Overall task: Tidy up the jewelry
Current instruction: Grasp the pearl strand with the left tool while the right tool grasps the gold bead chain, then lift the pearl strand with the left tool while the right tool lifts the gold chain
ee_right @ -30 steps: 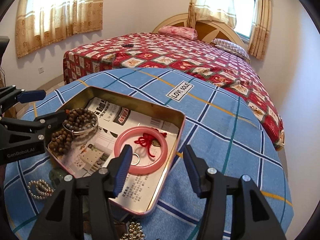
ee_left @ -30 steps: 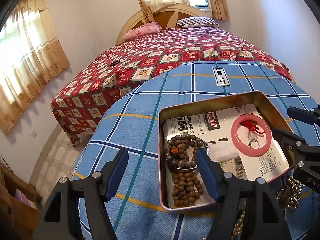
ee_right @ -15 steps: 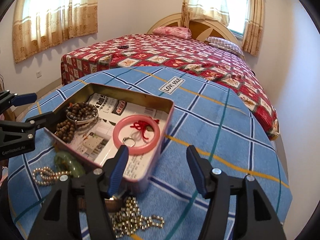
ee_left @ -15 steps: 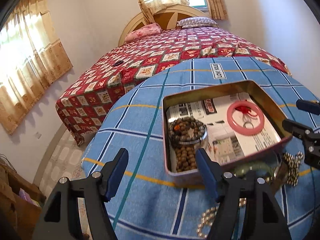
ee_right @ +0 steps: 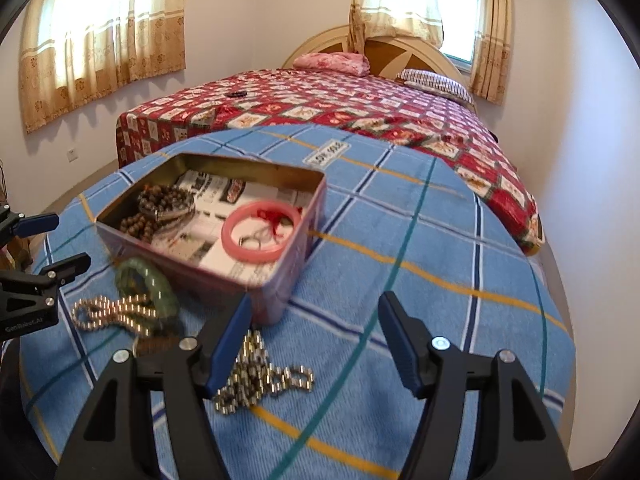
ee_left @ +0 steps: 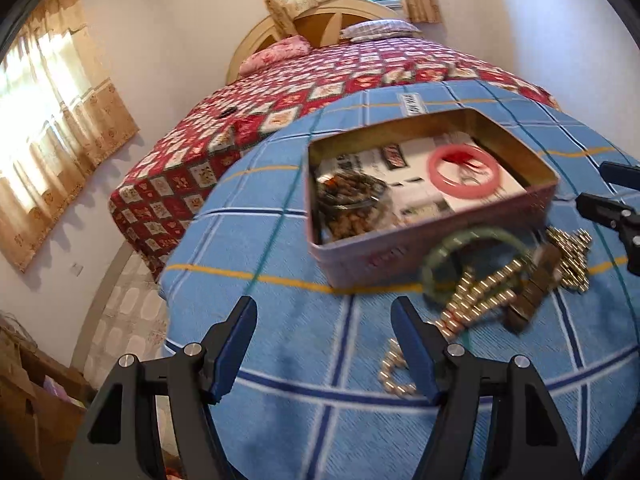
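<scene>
An open metal tin [ee_left: 400,258] [ee_right: 276,280] stands on the blue checked tablecloth [ee_left: 280,360]. Inside lie a pink bangle [ee_left: 434,176] [ee_right: 256,257] and brown beads [ee_left: 348,200] [ee_right: 164,204]. In front of the tin lie a green bangle [ee_left: 432,264] [ee_right: 160,284], a gold bead strand [ee_left: 480,292] [ee_right: 116,310], a dark bracelet [ee_left: 532,296] and a shiny bead chain [ee_left: 572,256] [ee_right: 256,376]. My left gripper [ee_left: 324,312] [ee_right: 66,240] hangs open, left of the loose pieces. The jaws of my right gripper [ee_right: 316,304] [ee_left: 608,190] are opening, with nothing between them, by the tin's near corner.
A bed [ee_right: 320,100] with a red patterned cover stands just behind the round table. Curtained windows [ee_right: 100,28] line the walls. A cardboard box [ee_left: 32,400] sits on the floor at the lower left, beyond the table's edge [ee_left: 172,280].
Both grippers have drawn back from the tin toward the table's near side, so the loose jewelry in front of the tin has come into view. The right jaws stand wider.
</scene>
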Available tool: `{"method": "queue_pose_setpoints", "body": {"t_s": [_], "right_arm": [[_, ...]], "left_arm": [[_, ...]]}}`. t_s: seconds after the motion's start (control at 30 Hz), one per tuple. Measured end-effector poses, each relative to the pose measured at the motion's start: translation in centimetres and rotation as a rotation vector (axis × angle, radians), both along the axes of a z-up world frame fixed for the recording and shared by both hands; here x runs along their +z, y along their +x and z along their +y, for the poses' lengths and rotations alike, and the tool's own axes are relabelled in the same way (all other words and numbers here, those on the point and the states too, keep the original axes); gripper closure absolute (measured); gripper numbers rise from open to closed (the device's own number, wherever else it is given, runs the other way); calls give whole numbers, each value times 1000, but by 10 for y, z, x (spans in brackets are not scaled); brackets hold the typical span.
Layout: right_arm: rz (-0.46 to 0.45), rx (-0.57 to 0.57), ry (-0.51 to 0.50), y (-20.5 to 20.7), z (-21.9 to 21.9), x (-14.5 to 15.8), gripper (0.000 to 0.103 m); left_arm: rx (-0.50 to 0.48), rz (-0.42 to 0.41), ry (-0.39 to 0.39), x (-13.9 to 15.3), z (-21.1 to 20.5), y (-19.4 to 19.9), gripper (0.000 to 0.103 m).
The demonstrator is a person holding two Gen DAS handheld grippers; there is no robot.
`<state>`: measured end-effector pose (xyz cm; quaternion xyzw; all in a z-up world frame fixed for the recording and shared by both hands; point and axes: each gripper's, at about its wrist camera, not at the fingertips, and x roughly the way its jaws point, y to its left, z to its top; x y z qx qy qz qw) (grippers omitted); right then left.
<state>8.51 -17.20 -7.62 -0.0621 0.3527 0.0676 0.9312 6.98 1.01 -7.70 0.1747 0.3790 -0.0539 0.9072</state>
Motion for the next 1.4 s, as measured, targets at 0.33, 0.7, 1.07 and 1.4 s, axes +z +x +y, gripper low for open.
{"method": "queue_pose_setpoints", "body": {"t_s": [0.33,0.7,1.07,1.4], "right_arm": [[36,30,-16,-18,8,-14,34],[106,68,12,-12,12,-32,72],[102,70,1,-15,10,-32,81],[103,62,2,-12,3,-32,81]], "left_arm": [[-32,29,0,-17,-16,-4,33],[-58,37,-42,-22,-19,2,35],[-126,84,-49,-25,-18,1,103],[-48,99,-114,-15,7,5,102]]}}
